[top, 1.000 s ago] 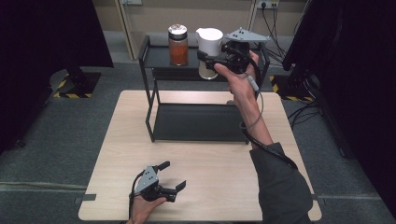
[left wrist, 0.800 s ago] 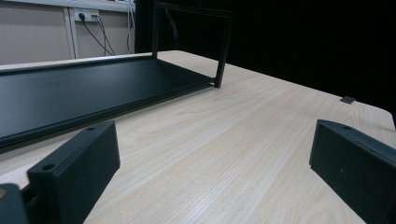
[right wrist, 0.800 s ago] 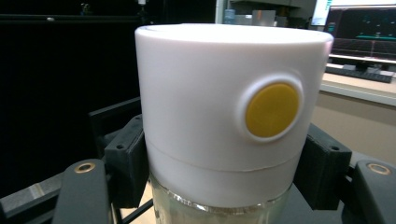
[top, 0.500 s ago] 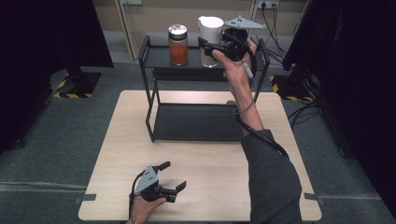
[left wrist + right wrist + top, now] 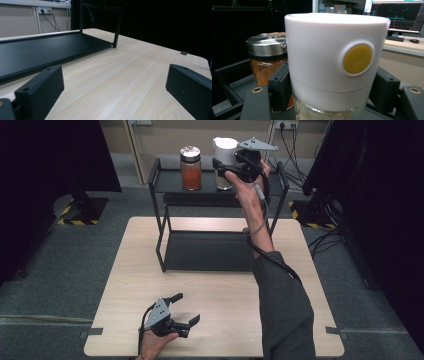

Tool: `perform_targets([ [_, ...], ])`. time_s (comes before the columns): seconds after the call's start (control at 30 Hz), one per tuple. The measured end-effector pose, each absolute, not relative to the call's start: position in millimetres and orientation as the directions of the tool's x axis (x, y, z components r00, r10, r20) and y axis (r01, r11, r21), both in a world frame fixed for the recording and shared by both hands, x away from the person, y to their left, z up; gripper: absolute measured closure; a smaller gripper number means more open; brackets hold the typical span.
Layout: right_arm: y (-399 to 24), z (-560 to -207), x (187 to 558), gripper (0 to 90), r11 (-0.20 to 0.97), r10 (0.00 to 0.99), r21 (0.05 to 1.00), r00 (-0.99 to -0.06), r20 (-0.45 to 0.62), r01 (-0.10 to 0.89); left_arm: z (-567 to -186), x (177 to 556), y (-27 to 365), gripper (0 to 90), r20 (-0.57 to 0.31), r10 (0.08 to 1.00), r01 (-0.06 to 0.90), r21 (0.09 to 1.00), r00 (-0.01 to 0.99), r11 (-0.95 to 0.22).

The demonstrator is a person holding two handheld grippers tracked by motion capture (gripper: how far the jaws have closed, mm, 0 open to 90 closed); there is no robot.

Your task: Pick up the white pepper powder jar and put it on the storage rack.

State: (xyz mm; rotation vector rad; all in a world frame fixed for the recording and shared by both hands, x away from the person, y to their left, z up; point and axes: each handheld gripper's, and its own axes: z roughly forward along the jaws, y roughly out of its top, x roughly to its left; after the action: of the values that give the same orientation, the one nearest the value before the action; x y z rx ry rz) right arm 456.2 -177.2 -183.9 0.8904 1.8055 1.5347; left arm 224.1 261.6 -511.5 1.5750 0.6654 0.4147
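A glass jar with a tall white lid (image 5: pixel 225 146) is at the right of the black rack's top shelf (image 5: pixel 170 182), with my right gripper (image 5: pixel 226 169) shut on it from the right. In the right gripper view the white lid (image 5: pixel 332 62) carries a yellow dot, and the pads (image 5: pixel 280 85) press just below it on both sides. Whether the jar's base touches the shelf is hidden. My left gripper (image 5: pixel 187 308) rests open on the wooden table (image 5: pixel 125 285) near its front edge, with nothing between its jaws (image 5: pixel 115 87).
A jar of orange-brown contents with a metal lid (image 5: pixel 190 168) stands on the top shelf just left of the white-lidded jar, and close beside it in the right gripper view (image 5: pixel 265 65). The rack's lower shelf (image 5: pixel 210 251) is bare. Cables lie on the floor at the back right.
My right hand has carried the white-lidded jar away from me, over the top shelf and nearer the orange jar. The left gripper has stayed put.
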Motion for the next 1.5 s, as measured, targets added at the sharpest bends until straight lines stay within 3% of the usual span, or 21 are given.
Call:
perform_targets([
  [0.83,-173.4,-196.1,460.4,30.2,0.1,0.806,0.991,-0.591,-0.029,0.088,-511.5,223.1,261.2,0.8,-0.12,0.63,0.17,0.985,0.767,-0.019],
  [0.93,-174.6,-193.0,461.7,19.2,0.101,0.807,0.989,-0.59,-0.016,0.111,-511.5,223.3,261.3,0.9,-0.121,0.631,0.171,0.985,0.766,-0.019],
  [1.2,-184.8,-192.6,455.0,2.4,0.088,0.804,0.988,-0.595,0.006,0.13,-511.3,222.9,260.7,0.8,-0.115,0.632,0.168,0.986,0.767,-0.025],
  [1.5,-196.3,-199.0,442.6,1.2,0.098,0.788,0.99,-0.616,-0.013,0.104,-511.5,223.2,260.7,0.8,-0.118,0.633,0.171,0.985,0.765,-0.023],
])
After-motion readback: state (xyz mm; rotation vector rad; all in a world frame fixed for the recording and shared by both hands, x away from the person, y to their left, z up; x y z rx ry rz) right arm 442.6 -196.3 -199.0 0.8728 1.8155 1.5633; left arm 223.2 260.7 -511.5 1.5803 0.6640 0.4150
